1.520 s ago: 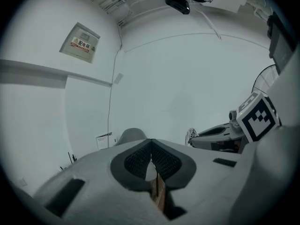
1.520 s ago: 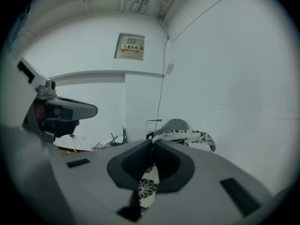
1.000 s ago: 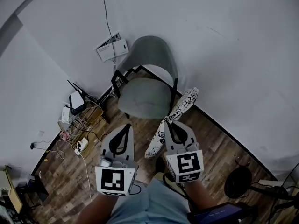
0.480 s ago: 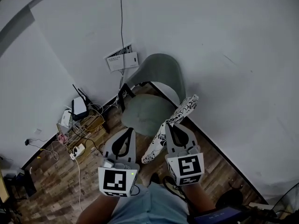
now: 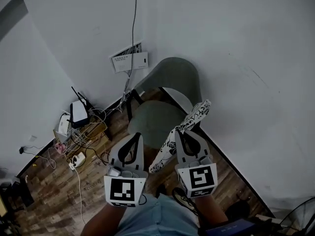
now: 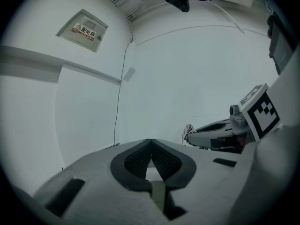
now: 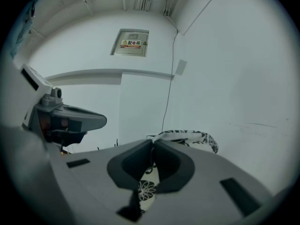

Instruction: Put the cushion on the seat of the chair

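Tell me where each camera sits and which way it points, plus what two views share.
Head view: on the person's head, looking steeply down at the chair and floor; shows forearms, left tongs and right tongs.
Left gripper view: on the left tongs, shut and empty, facing the wall; right tongs at its right.
Right gripper view: on the right tongs, shut on the cushion, facing the wall; left tongs at its left.
Shared: both gripper views show the wall box.
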A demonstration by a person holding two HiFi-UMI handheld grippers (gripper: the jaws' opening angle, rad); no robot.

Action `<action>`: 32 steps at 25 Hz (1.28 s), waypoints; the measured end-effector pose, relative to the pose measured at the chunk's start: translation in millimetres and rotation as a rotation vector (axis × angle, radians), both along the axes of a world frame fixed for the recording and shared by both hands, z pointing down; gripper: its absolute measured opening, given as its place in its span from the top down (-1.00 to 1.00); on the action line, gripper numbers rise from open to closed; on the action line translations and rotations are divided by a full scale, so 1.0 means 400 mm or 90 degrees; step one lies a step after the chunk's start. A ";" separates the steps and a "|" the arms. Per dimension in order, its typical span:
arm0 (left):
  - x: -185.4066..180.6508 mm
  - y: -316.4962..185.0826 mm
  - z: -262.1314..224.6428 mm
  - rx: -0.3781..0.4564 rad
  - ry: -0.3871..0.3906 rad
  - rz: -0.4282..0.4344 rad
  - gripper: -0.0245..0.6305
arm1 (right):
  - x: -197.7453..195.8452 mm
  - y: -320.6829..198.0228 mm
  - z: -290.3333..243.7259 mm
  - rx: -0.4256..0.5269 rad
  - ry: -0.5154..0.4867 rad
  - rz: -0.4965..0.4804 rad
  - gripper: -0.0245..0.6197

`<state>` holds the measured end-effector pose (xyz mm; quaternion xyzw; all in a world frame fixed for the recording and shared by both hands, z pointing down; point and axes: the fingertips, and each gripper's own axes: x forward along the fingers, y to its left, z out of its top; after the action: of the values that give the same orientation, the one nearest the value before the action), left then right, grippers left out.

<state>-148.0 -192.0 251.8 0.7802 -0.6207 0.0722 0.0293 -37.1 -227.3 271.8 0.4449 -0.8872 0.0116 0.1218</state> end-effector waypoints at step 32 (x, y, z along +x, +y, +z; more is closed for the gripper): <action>-0.419 -0.576 0.343 -0.155 0.042 0.064 0.90 | -0.454 -0.607 0.450 -0.174 0.091 0.040 0.87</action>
<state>-315.6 -422.5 388.8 0.8029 -0.5662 0.1226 0.1406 -218.9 -470.2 452.0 0.4511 -0.8522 0.1044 0.2434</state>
